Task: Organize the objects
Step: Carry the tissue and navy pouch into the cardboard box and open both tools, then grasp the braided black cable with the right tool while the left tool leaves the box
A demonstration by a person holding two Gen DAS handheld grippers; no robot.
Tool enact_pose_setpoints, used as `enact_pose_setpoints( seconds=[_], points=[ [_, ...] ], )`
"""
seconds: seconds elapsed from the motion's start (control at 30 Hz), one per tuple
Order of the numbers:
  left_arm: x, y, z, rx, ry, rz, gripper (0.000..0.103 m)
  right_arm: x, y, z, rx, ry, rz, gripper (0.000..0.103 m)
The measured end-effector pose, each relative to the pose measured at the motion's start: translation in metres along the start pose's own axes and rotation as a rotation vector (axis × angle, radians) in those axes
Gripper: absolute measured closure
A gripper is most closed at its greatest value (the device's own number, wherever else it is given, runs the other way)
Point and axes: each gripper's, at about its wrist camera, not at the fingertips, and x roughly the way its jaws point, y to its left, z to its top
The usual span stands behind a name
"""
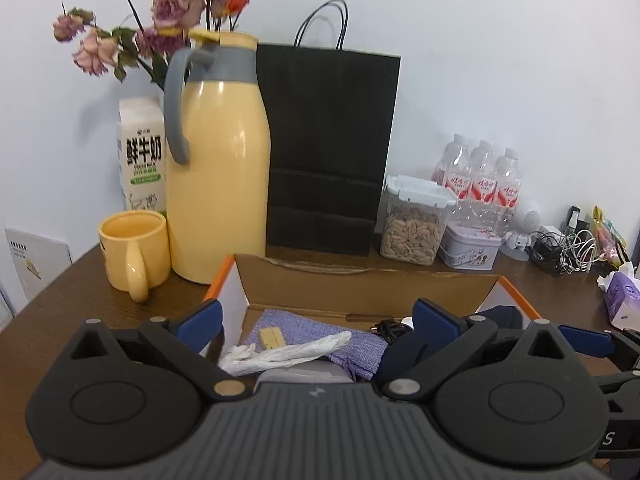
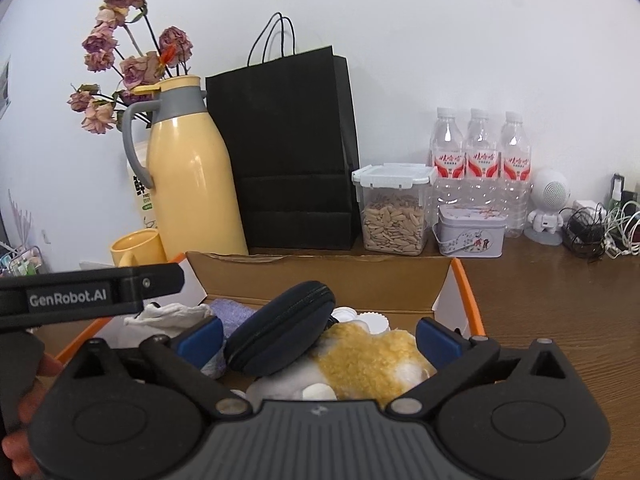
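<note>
An open cardboard box [image 1: 360, 284] with orange edges sits on the brown table; it also shows in the right wrist view [image 2: 320, 276]. In it lie a purple cloth [image 1: 312, 334], a crumpled white tissue [image 1: 280, 354], a dark zipped case [image 2: 280, 328], a yellow-and-white plush toy [image 2: 368, 360] and white caps [image 2: 372, 320]. My left gripper [image 1: 318, 322] is open above the box's left half, empty. My right gripper [image 2: 318, 338] is open above the right half, its jaws either side of the case and plush without gripping them.
Behind the box stand a yellow thermos [image 1: 218, 160], yellow mug [image 1: 134, 252], milk carton [image 1: 142, 156], dried flowers [image 1: 160, 12], black paper bag [image 1: 328, 148], seed container [image 2: 394, 208], tin [image 2: 470, 232], water bottles [image 2: 480, 160], small robot figure [image 2: 548, 204] and tangled cables [image 2: 600, 228].
</note>
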Motion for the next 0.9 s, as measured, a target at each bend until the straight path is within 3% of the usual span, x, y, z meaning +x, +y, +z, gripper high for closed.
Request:
enact_pose_setpoints(
  seconds=[0.43,0.9],
  points=[
    [-0.065,0.017,-0.014,0.034,-0.044,0.018,0.000,-0.062,0.016,-0.018,-0.081,-0.020,0.029,0.000],
    [-0.108,0.056,-0.074,0.066,0.063,0.086,0.000,-0.093,0.038,-0.073,-0.116,0.109,0.083,0.000]
  ],
)
